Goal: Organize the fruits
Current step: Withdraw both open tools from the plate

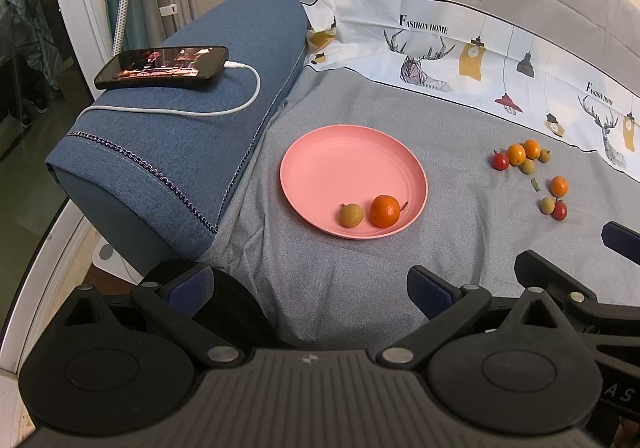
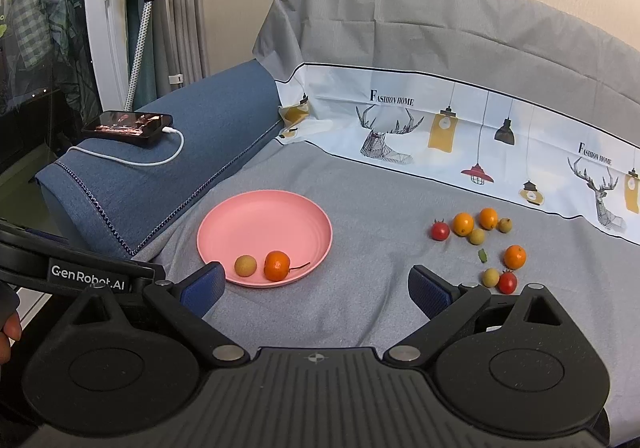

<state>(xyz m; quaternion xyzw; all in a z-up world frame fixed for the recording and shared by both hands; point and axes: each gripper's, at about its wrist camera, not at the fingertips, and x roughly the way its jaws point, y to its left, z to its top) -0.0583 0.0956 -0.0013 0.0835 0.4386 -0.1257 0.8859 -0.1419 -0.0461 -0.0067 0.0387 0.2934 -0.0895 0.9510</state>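
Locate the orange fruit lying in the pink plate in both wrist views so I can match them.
Left wrist view: orange fruit low in the centre, at the near rim, right of the tan fruit.
Right wrist view: orange fruit left of centre, same near rim.
Shared landmark: the pink plate.

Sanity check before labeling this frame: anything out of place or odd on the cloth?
Mostly fine. One oddity: a small green scrap, probably a leaf or calyx, lies loose on the grey cloth among the scattered fruits. The pink plate sits flat, holding only a tangerine and a small tan fruit.
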